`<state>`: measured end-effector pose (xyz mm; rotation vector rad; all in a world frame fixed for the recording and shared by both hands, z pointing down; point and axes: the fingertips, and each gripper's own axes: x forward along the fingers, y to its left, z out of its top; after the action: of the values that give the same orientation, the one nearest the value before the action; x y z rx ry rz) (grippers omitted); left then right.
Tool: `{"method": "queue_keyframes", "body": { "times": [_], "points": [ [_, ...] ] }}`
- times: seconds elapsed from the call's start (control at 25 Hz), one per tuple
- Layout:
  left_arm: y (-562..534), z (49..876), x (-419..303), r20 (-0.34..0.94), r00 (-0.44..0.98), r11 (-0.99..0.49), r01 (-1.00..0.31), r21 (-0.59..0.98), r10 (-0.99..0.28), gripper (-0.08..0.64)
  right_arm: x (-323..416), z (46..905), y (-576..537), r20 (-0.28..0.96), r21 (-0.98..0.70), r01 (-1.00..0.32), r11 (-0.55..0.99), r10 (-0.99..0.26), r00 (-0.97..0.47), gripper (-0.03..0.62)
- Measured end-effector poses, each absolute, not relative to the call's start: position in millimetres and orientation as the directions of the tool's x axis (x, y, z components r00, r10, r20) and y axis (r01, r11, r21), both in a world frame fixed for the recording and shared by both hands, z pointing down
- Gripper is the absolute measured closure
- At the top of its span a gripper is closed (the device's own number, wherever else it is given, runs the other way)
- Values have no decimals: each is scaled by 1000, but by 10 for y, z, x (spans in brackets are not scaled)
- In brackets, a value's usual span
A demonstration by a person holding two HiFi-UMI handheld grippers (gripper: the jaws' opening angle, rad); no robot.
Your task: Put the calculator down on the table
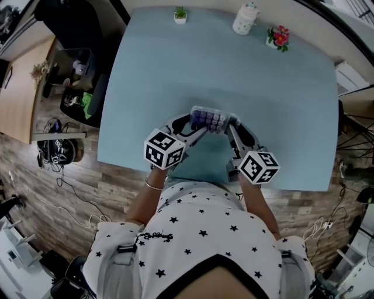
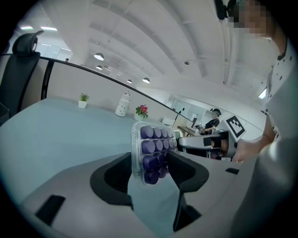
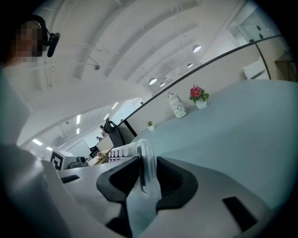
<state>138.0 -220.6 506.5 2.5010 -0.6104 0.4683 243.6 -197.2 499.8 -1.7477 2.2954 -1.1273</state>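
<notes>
The calculator (image 1: 208,120), clear-cased with round purple keys, hangs over the light blue table (image 1: 280,105) near its front edge, held from both sides. My left gripper (image 1: 196,127) is shut on its left end; in the left gripper view the keys (image 2: 152,151) stand upright between the jaws of that gripper (image 2: 151,169). My right gripper (image 1: 231,127) is shut on the right end. In the right gripper view only the calculator's thin clear edge (image 3: 147,167) shows, clamped in that gripper (image 3: 147,180). The right gripper (image 2: 205,144) also shows beyond the calculator in the left gripper view.
At the table's far edge stand a small potted plant (image 1: 180,14), a white jar (image 1: 245,18) and a pot of red flowers (image 1: 278,37). A black chair (image 1: 82,35) and cables on the wooden floor (image 1: 58,152) lie to the left of the table.
</notes>
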Motion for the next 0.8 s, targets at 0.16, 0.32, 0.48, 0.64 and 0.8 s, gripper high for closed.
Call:
{"method": "queue_keyframes", "body": {
  "times": [0.16, 0.32, 0.48, 0.64, 0.8],
  "points": [
    [-2201, 5191, 1384, 461, 829, -751, -516, 412, -317, 310, 2436, 5125, -1980, 404, -570, -816, 92, -834, -376, 482],
    [-2203, 5309, 1385, 485, 817, -735, -531, 422, -312, 310, 2439, 5263, -1997, 431, -586, -807, 79, -813, -392, 480],
    [-2203, 5396, 1357, 506, 807, -720, -543, 433, -304, 308, 2405, 5347, -2010, 454, -596, -800, 75, -789, -413, 479],
    [-2216, 5488, 1319, 526, 800, -708, -548, 446, -288, 308, 2364, 5438, -2026, 479, -602, -795, 68, -767, -428, 479],
    [-2231, 5563, 1315, 547, 790, -700, -556, 448, -276, 307, 2351, 5510, -2045, 497, -601, -797, 65, -750, -436, 477]
  ]
}}
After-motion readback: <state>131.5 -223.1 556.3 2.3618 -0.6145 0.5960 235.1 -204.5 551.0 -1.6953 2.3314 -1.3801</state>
